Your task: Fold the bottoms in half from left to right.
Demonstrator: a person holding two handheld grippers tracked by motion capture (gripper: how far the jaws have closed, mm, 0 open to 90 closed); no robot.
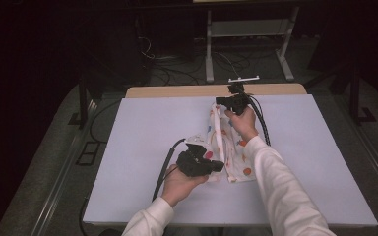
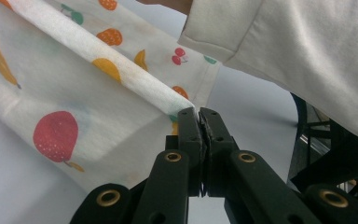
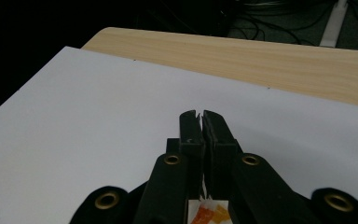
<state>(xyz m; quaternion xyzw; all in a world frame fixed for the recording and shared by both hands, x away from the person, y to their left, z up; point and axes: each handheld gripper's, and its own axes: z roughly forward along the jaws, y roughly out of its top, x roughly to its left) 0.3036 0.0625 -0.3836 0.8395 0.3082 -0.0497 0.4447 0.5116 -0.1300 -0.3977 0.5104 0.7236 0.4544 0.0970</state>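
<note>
The left tool is seen at the near-left of the white flat surface, jaws clamped tight on the near end of the white fruit-printed cotton cloth. In the left gripper view the left tool is closed on a folded, rolled edge of the cloth, which runs away up and to the left from the jaw tips.

The cloth is stretched between the two tools, lifted partly off the surface, its lower part draped near the middle. Its long axis is judged to run from near-left to far-right, along the line joining the tools, pointing toward the wooden strip of tabletop at the far edge.

The right tool is held farther out, over the far middle of the surface, closed on the far end of the cloth. In the right gripper view the right tool is shut with a scrap of printed cloth pinched low between the jaws. The right white sleeve crosses beside the cloth.

The coming move is judged to turn on the two held ends: the near end at the left tool, the far end at the right tool.
</note>
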